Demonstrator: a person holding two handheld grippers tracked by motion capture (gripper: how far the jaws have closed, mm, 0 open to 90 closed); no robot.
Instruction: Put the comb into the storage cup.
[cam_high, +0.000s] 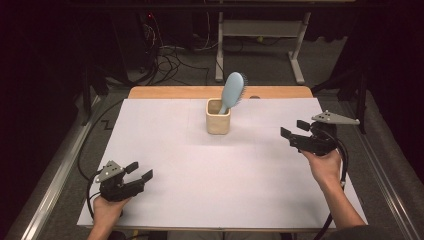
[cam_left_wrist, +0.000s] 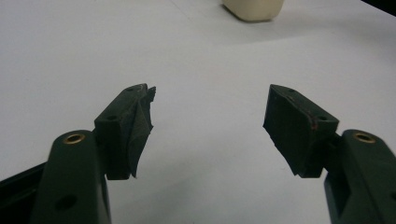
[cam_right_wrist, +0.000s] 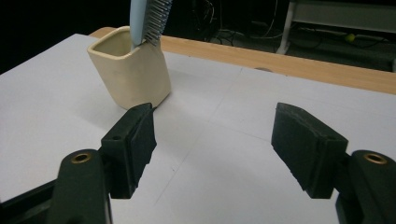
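From the high view, we see a white tabletop (cam_high: 200, 175) with a cream cup (cam_high: 218, 116) standing near its far middle. A light blue hairbrush (cam_high: 233, 90) stands handle-down in the cup, its head leaning to the right above the rim. Our left claw (cam_high: 139, 170) sits low at the near left of the tabletop, held in the left hand (cam_high: 107, 205), jaws spread apart with nothing between them. Our right claw (cam_high: 294, 129) is held by the right hand (cam_high: 327, 165) at the right side, raised a little and pointing left toward the cup, jaws likewise apart and empty. Both are well apart from the cup.

In the left gripper view, the left claw (cam_left_wrist: 210, 116) stands wide open over bare white tabletop (cam_left_wrist: 70, 56); the base of the cup (cam_left_wrist: 253, 8) shows at the top edge, far off.

In the right gripper view, the right claw (cam_right_wrist: 215, 135) is wide open and holds nothing. The cup (cam_right_wrist: 133, 74) stands beyond the left jaw, with the hairbrush (cam_right_wrist: 147, 18) rising from it, bristles facing right. A wooden edge (cam_right_wrist: 289, 63) runs behind the white surface.
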